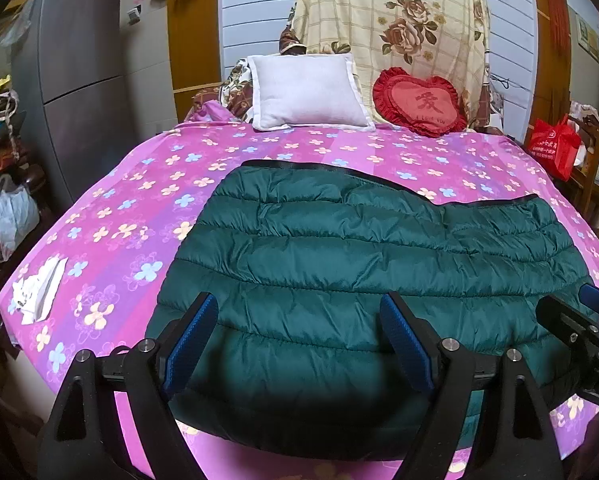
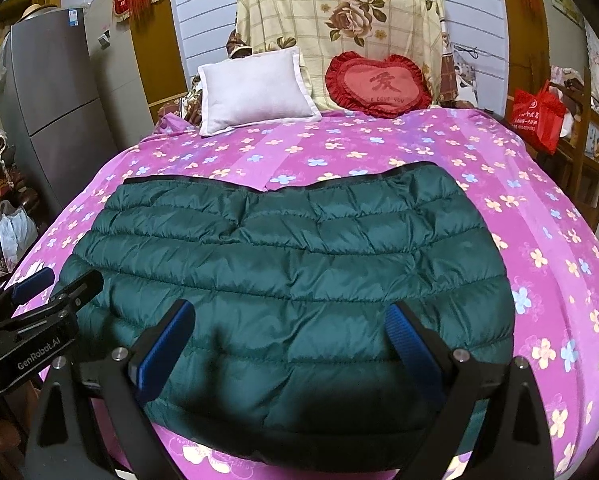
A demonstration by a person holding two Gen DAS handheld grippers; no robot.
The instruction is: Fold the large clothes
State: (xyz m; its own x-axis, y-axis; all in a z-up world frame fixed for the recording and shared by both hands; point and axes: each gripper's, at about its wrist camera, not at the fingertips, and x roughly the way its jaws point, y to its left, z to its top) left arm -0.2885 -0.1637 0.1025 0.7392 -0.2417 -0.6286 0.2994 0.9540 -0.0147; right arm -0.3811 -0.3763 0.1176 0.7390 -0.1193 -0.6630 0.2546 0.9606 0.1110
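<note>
Your dark green quilted down jacket [image 1: 363, 280] lies folded and flat on the bed with the pink flowered sheet [image 1: 139, 200], its near edge close to you. Your left claw [image 1: 299, 344] and your right claw [image 2: 291, 348] both hover over this near edge, released wide and gripping nothing.

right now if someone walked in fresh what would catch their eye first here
The dark green quilted jacket lies spread flat across the near half of the bed, on a loud pink flowered sheet. Both the left gripper and the right gripper hover open over its near edge, holding nothing. At the head of the bed, a red heart-shaped cushion sits beside a white pillow.
</note>
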